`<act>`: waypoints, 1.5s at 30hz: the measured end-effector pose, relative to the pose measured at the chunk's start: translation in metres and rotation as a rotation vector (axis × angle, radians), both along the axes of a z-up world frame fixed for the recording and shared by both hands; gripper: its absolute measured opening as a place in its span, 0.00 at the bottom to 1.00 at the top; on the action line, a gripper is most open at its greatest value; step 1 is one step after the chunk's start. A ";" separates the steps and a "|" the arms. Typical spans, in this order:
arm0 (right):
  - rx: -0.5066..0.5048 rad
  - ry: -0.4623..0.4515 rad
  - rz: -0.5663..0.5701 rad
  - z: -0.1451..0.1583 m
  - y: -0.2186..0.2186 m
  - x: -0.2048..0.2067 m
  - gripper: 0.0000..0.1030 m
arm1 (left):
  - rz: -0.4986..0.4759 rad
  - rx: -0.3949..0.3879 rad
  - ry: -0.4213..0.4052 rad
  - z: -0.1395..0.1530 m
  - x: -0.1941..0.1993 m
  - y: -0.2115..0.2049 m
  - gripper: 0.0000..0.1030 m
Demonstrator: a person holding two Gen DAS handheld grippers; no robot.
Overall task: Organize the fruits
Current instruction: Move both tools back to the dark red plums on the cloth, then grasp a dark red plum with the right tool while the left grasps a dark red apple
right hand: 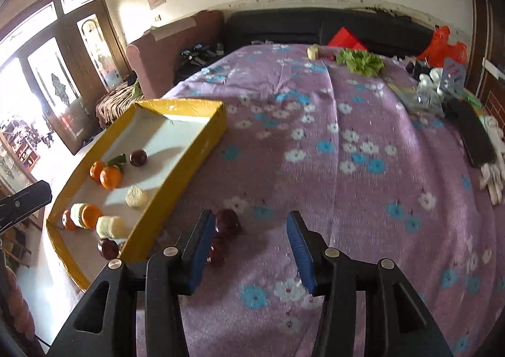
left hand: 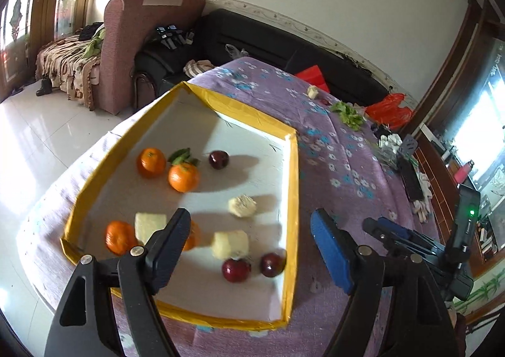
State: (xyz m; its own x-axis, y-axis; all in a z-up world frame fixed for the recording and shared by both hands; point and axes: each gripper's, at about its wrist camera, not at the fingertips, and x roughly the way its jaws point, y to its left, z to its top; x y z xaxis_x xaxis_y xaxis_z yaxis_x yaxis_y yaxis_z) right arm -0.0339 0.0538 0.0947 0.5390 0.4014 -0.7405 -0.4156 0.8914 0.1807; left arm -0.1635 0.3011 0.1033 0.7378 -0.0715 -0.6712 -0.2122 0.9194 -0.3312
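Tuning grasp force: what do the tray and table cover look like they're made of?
Tray: likely cardboard or foam board, white matte floor, rim wrapped in glossy yellow tape that wrinkles at the corners. Table cover: soft purple floral fabric, fuzzy fleece-like nap with creases. Both are judged by look only.

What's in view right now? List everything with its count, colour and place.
tray: one, yellow rim, white floor, on the tablecloth
oranges: four, orange, in the tray
dark red fruits: three, in the tray
loose dark red fruits: at least two, blurred, on the cloth beside the tray
pale chunks: three, cream, in the tray
far pale chunk: one, cream, far table edge
lettuce: one, green, far edge
tablecloth: one, purple, flowered
left gripper: open, above the tray
right gripper: open, above the cloth
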 end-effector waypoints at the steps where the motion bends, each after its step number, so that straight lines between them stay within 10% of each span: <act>1: 0.003 0.007 0.006 -0.003 0.000 -0.001 0.51 | -0.004 0.007 0.006 -0.001 0.000 -0.003 0.76; 13: -0.079 0.049 0.098 -0.052 0.049 -0.007 0.49 | -0.014 0.038 0.026 -0.001 0.002 -0.007 0.76; 17: -0.127 0.007 0.096 -0.055 0.053 -0.010 0.23 | -0.069 0.055 0.044 -0.002 0.014 -0.022 0.76; 29: -0.044 -0.010 -0.073 -0.038 -0.042 0.001 0.22 | -0.314 0.166 0.153 -0.036 0.080 -0.116 0.72; 39: 0.058 0.026 -0.116 -0.045 -0.074 0.011 0.22 | -0.326 0.290 0.267 -0.072 0.127 -0.147 0.66; 43: 0.070 0.028 -0.119 -0.045 -0.077 0.011 0.22 | -0.338 0.359 0.280 -0.082 0.127 -0.155 0.27; 45: 0.073 0.031 -0.125 -0.046 -0.078 0.012 0.22 | -0.334 0.359 0.267 -0.083 0.125 -0.156 0.27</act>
State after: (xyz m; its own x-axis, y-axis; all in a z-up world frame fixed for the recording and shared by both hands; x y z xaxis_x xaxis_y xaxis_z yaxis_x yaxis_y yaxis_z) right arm -0.0218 -0.0239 0.0490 0.5651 0.3861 -0.7291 -0.2956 0.9198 0.2580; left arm -0.0385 0.1456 0.0207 0.5153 -0.0049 -0.8570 0.0769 0.9962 0.0405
